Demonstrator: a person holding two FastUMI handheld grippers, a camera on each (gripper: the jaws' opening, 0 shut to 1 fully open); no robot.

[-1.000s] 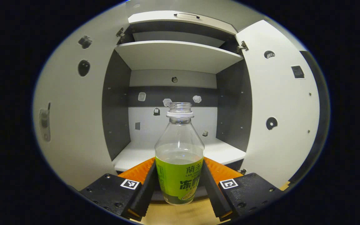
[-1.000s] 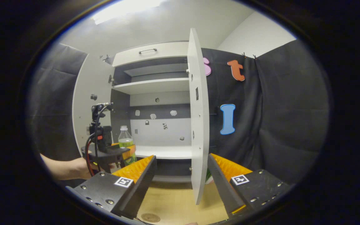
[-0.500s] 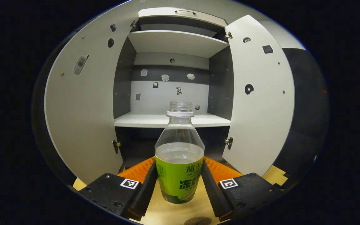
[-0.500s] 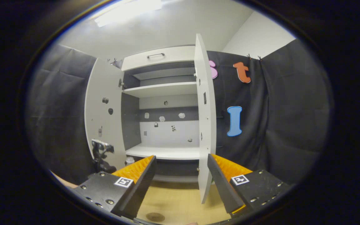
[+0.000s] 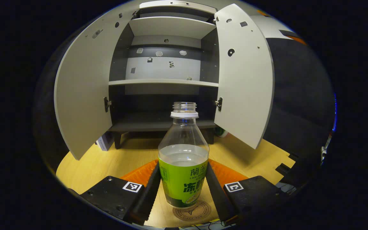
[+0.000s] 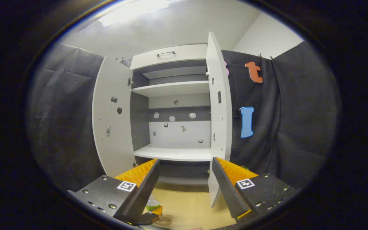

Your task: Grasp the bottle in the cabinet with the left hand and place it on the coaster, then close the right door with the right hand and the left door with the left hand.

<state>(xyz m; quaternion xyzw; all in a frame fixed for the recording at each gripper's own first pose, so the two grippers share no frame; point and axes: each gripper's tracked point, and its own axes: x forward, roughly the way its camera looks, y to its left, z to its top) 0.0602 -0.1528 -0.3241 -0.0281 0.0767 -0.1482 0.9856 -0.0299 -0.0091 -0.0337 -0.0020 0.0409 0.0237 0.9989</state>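
Left gripper (image 5: pixel 183 188) clamped on the capless bottle (image 5: pixel 183 159), both fingers pressing the green label, bottle upright, part-filled with clear liquid, its base right over the round coaster (image 5: pixel 192 210) on the wooden table (image 5: pixel 107 159); cannot tell whether base touches coaster. Cabinet (image 5: pixel 164 64) behind stands with left door (image 5: pixel 85 95) and right door (image 5: pixel 244 80) both swung open, shelves bare. Right gripper (image 6: pixel 185 179) fingers spread apart, holding nothing, aimed at the cabinet's right door (image 6: pixel 217 111) edge, bottle (image 6: pixel 153 203) low beside its left finger.
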